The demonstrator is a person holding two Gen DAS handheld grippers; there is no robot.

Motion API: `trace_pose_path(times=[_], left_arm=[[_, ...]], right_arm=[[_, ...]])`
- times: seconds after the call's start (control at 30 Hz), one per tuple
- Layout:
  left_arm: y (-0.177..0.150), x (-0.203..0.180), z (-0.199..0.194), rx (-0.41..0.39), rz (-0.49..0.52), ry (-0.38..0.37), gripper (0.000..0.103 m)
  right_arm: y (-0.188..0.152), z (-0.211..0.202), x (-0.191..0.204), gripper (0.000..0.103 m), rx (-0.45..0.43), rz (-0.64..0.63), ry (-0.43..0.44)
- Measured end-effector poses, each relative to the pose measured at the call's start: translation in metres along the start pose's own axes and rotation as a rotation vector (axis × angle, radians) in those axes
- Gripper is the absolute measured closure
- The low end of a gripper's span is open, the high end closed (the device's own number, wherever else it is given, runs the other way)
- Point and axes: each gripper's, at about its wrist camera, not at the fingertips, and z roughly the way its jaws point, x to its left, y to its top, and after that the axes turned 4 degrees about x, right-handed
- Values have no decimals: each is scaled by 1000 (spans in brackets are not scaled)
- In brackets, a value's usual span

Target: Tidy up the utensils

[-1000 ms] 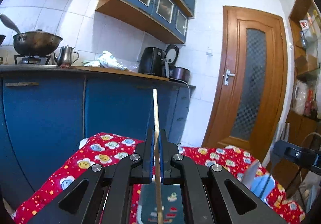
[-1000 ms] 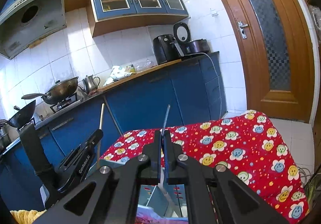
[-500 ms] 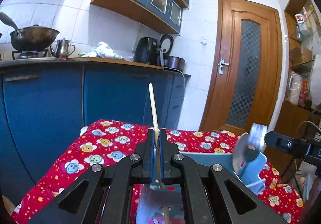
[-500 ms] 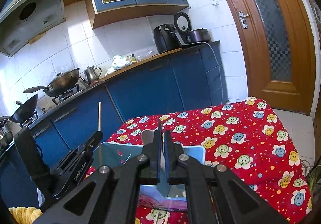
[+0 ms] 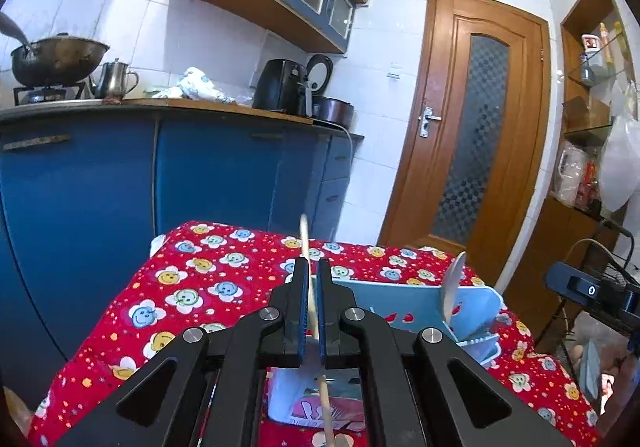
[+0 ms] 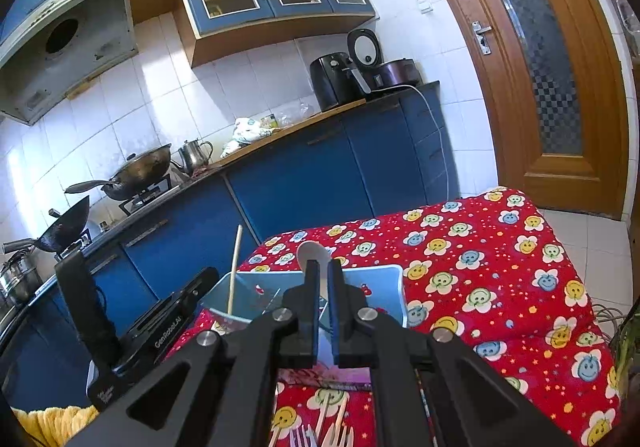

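Through the left wrist camera, my left hand-held gripper (image 5: 313, 287) is clenched on a wooden chopstick (image 5: 305, 237), which pokes up past the fingertips and runs back down between the jaws. Just ahead and below sits the light blue utensil holder (image 5: 476, 301) on the surface with the red flower-print cloth (image 5: 192, 287); a metal spoon (image 5: 451, 289) stands at its right end.

Through the right wrist camera, my right hand-held gripper (image 6: 323, 285) grasps the spoon (image 6: 311, 254), bowl upward, over the holder (image 6: 380, 281). To its left the other gripper's body reads "GenRobot.AI" (image 6: 170, 333), the chopstick (image 6: 235, 267) upright above it. Forks (image 6: 320, 435) lie directly below.
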Motion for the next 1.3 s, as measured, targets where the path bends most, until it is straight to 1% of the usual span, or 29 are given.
trace_pose_path(times=[0.17,0.3,0.47,0.57,0.8,0.97,1.17,1.3], left_arm=[[14,-7,-1,34,43,-50,100],[22,-10,2,74,73,-45,96],[24,-3,-5,117,63,-53,92],[18,-2,-12,163,65,-59,89],[1,-7,-24,254,88,-53,89],[-15,-7,-19,328,70,-49,88],[-28,-8,-7,389,77,-17,88],[-31,-8,0,416,72,-26,88]], right_arm=[[-4,-10,0,97,-8,6,15],[-9,-14,-2,96,-4,15,23],[-18,-18,-9,93,14,47,29],[-23,-20,-13,91,24,61,26],[-34,-24,-22,88,43,105,23],[-39,-27,-30,78,46,143,26],[-44,-27,-34,77,54,151,32],[-45,-27,-34,77,53,152,35]])
